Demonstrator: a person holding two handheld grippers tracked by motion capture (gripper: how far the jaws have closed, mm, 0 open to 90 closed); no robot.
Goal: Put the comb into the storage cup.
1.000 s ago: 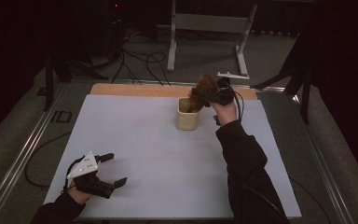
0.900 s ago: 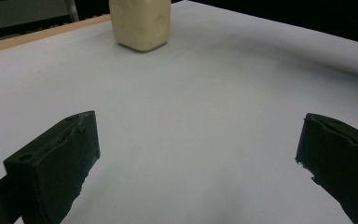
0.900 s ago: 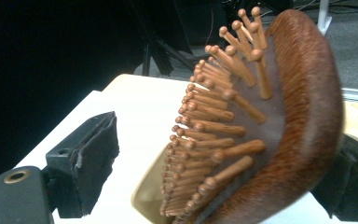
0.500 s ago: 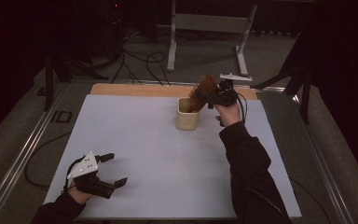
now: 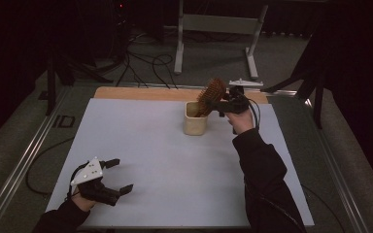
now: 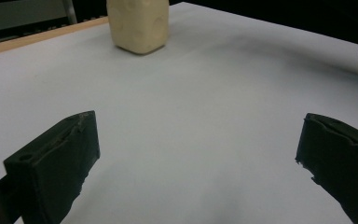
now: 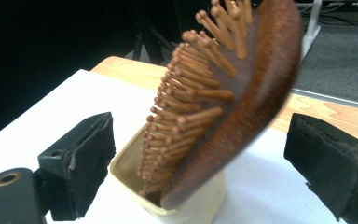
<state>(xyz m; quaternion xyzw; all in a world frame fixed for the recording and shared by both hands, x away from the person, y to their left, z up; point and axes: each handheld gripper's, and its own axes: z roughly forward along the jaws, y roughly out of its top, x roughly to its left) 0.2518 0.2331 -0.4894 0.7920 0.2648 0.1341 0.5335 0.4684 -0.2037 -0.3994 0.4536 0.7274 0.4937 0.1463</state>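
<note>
Here the left gripper (image 5: pixel 110 175) rests wide open on the smooth white table sheet (image 5: pixel 141 145), unmoved from a second ago. Farther right, a cream rounded-square cup (image 5: pixel 194 120) holds a brown wooden hairbrush (image 5: pixel 211 94) with peg bristles, leaning handle-down. The right gripper (image 5: pixel 219 103), whose jaws have just been opening, stands wide around the brush, pads clear.

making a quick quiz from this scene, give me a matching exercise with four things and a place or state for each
Things:
1. hairbrush
2. cream cup
3. left claw
4. right claw

Places or states:
A. open, low over the near left of the white mat
B. standing upright on the mat's far side
C. open, its pads either side of the brush head
D. leaning handle-down in the cup

Pairs: 1-D, 2-B, 3-A, 4-C
</note>
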